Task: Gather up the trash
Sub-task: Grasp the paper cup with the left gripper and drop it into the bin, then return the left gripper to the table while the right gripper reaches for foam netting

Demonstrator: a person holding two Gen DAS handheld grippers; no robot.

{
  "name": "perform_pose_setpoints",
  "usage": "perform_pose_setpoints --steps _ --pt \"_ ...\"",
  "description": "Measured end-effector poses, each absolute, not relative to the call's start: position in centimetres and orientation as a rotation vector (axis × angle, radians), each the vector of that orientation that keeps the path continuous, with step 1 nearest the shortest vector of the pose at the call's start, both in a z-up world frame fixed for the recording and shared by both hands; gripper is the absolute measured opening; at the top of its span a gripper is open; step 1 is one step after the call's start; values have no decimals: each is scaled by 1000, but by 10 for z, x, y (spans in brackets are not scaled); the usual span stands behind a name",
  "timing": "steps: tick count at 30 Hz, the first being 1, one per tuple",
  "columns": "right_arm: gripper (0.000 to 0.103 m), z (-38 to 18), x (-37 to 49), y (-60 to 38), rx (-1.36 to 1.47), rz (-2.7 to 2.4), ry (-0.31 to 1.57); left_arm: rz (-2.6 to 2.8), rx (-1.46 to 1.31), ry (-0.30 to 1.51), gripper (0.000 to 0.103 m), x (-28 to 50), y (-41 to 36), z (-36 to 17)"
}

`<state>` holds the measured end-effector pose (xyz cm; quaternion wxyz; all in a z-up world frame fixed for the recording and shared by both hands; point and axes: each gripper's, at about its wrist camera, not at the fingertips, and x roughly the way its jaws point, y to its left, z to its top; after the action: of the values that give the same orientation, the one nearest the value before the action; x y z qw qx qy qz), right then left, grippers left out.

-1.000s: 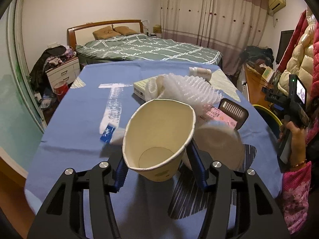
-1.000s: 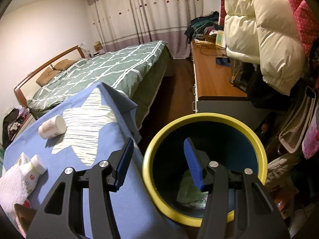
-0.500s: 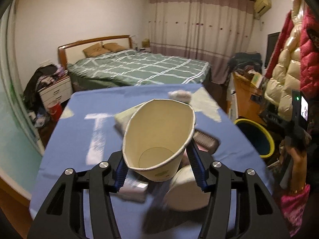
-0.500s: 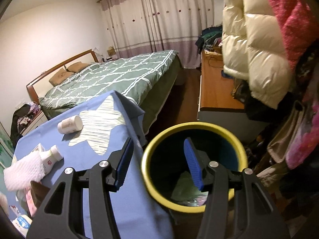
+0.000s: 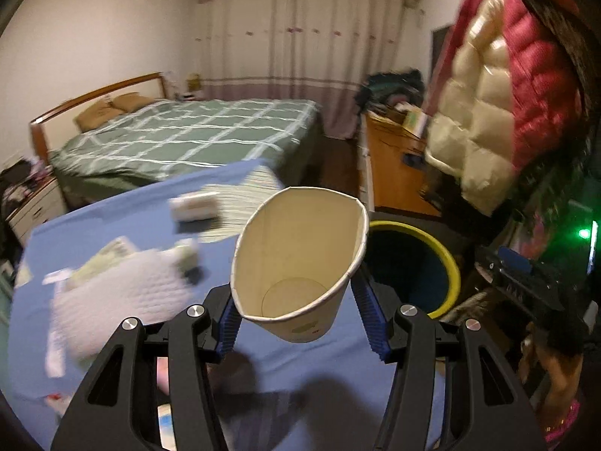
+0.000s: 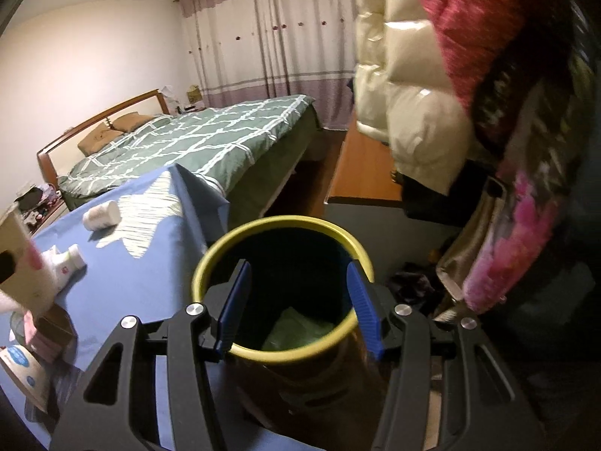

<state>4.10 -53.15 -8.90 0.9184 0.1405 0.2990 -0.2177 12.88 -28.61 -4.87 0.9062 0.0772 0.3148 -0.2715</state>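
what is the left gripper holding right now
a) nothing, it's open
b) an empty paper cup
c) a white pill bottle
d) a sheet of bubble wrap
b: the left gripper is shut on the paper cup, whose bare inside bottom is visible, with the yellow-rimmed trash bin just beyond it.

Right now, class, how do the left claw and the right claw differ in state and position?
The left claw is shut on the beige paper cup above the blue tablecloth; the right claw is open, empty, above the yellow-rimmed bin. Both have blue pads.
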Motion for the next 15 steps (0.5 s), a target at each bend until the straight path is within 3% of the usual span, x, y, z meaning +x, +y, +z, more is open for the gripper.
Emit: perform_pose_setpoints --steps 12,14,15 --pt "55 -96 6 -569 340 -533 599 -627 192 727 58 162 -411 -103" --pt "55 -96 6 -569 336 -544 597 -624 204 726 79 166 -423 -110" --pt "55 -96 5 -570 337 -548 598 -618 205 718 83 166 -427 -111"
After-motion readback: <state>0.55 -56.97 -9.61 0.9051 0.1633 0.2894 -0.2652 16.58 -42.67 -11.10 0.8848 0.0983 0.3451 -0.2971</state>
